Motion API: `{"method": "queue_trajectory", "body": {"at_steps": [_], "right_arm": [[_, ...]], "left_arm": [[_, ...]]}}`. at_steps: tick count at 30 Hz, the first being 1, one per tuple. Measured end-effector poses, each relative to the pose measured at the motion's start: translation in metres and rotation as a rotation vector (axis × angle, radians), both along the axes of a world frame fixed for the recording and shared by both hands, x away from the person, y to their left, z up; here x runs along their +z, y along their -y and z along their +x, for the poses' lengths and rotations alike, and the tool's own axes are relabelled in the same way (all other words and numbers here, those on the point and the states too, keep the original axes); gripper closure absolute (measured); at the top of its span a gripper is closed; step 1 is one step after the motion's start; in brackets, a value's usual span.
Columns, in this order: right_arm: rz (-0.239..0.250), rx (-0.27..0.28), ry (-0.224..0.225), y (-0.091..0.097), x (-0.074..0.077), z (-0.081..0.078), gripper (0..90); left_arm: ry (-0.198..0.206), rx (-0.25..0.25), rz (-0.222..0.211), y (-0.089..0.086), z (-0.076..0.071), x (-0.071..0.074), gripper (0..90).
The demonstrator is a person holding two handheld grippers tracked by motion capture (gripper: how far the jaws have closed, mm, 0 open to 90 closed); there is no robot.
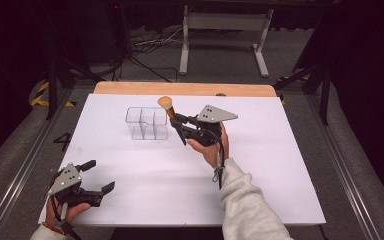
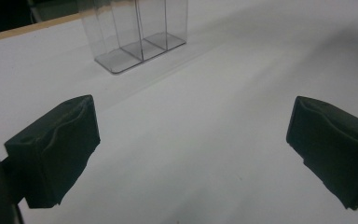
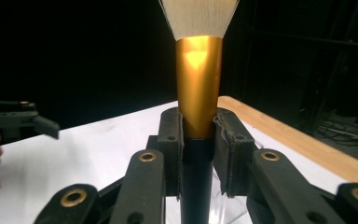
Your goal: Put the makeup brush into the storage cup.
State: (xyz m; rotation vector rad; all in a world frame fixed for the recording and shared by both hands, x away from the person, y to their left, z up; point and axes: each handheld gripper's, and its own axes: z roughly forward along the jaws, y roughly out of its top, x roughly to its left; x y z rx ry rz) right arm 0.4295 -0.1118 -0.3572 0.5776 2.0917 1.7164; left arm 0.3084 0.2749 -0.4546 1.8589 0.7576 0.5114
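Note:
A makeup brush [image 1: 166, 104] with a gold ferrule, black handle and pale bristles is tilted, head up and toward the far left. My right gripper [image 1: 176, 121] is shut on it just right of a clear three-compartment organizer [image 1: 147, 123]. In the right gripper view the pads [image 3: 171, 140] clamp the brush [image 3: 199, 88] where gold meets black. My left gripper [image 1: 100, 175] rests open at the near left corner, nothing between its fingers. In the left gripper view the left gripper [image 2: 191, 144] points across bare sheet toward the organizer [image 2: 137, 32].
A white sheet [image 1: 280, 165] covers the table, with a wooden strip [image 1: 180, 89] along the far edge. Beyond it stand a white frame [image 1: 225, 35] and floor cables. In the right gripper view the left gripper [image 3: 18, 122] shows far off.

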Motion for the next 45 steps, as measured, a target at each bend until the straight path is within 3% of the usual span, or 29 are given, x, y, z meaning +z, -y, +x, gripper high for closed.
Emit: {"method": "queue_trajectory", "body": {"at_steps": [10, 18, 25, 32, 45], "right_arm": [[0.044, -0.029, 0.042, -0.013, 0.015, 0.021, 74.2], [0.079, -0.035, 0.052, -0.026, 0.017, 0.036, 74.2], [0.098, -0.042, 0.046, -0.037, 0.015, 0.047, 74.2], [0.137, -0.065, 0.006, -0.044, 0.006, 0.063, 74.2], [0.146, -0.084, -0.012, -0.055, -0.001, 0.078, 74.1]], "left_arm": [[0.002, -0.013, -0.006, 0.001, 0.000, 0.001, 3.2], [0.015, -0.023, -0.014, 0.002, -0.002, 0.000, 3.5], [0.029, -0.028, -0.020, 0.005, -0.003, 0.001, 3.5], [0.029, -0.020, -0.031, 0.002, -0.004, 0.001, 3.5], [0.040, -0.011, -0.023, -0.001, -0.011, 0.001, 3.4]]}}
